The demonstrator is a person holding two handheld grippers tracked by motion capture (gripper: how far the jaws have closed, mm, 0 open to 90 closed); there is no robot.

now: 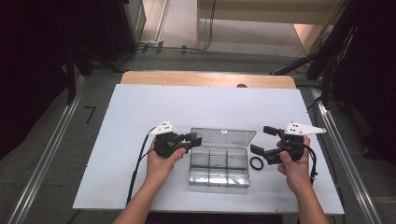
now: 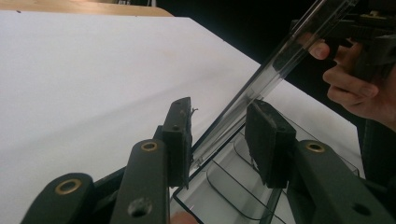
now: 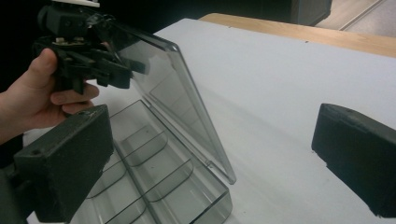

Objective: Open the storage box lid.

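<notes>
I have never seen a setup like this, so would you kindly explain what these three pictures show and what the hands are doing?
A person sits at a white table and holds a handheld tool with two black jaws in each hand. One picture looks down from above; the other two come from cameras riding on each tool. The left gripper has its jaws set around the edge of the raised lid of a clear plastic box with divided compartments; whether they press on it is hard to tell. The right gripper has its jaws wide open with nothing between them. A small black ring lies on the table beside the box.
</notes>
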